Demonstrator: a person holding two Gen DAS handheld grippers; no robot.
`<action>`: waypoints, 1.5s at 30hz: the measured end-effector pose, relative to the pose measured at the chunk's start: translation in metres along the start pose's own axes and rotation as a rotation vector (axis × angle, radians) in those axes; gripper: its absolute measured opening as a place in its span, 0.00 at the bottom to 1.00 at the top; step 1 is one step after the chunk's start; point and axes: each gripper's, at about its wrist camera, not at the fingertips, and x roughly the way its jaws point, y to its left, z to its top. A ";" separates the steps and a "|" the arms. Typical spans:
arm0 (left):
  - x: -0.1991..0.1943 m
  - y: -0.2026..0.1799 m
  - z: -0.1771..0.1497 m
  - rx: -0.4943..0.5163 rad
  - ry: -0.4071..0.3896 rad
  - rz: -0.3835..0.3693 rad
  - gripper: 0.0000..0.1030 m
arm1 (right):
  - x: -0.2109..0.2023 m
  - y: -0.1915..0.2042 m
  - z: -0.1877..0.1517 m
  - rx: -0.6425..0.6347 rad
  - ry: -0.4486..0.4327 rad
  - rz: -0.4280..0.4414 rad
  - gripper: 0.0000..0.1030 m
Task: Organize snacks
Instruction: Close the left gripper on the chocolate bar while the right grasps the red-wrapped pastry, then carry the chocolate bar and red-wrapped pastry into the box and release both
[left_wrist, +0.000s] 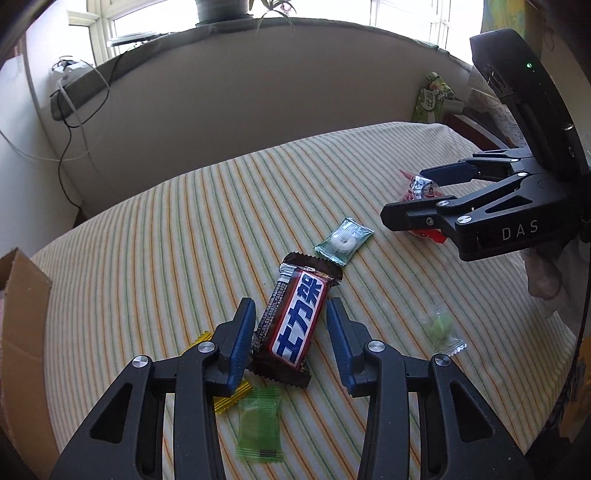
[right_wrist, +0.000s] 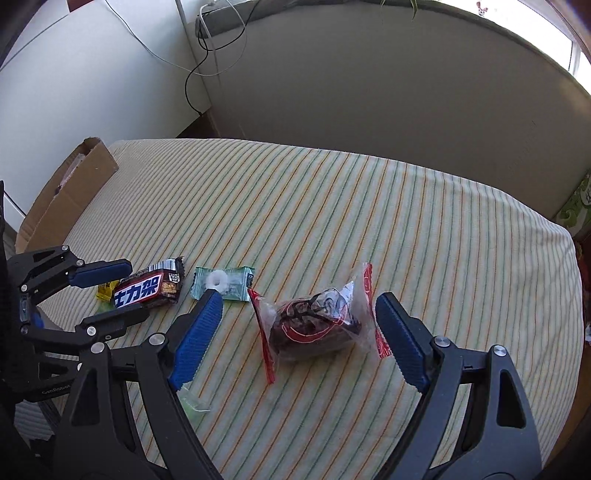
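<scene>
Two grippers angle downward: left gripper (left_wrist: 291, 334) open astride chocolate bar (left_wrist: 291, 319); right gripper (right_wrist: 299, 328) open astride red-edged snack packet (right_wrist: 317, 321).

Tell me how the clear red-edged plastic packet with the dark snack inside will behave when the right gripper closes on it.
The clear red-edged packet looks loose and crinkly, so the film will probably crumple first. Its glossy wrap may slip. The right gripper straddles it, jaws open; the dark lump looks roundish and could shift.

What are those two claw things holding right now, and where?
Nothing yet. The left gripper has its fingers either side of the chocolate bar, with a gap showing on one side. The right gripper is open around the red-edged snack bag.
</scene>
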 end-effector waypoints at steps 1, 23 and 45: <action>0.002 0.001 0.000 -0.006 -0.002 -0.005 0.37 | 0.004 0.000 0.001 0.003 0.007 -0.005 0.77; -0.021 0.012 -0.014 -0.092 -0.096 -0.012 0.26 | -0.001 -0.003 -0.020 -0.024 0.017 -0.085 0.54; -0.134 0.110 -0.072 -0.293 -0.270 0.214 0.26 | -0.075 0.102 0.030 -0.149 -0.168 0.077 0.53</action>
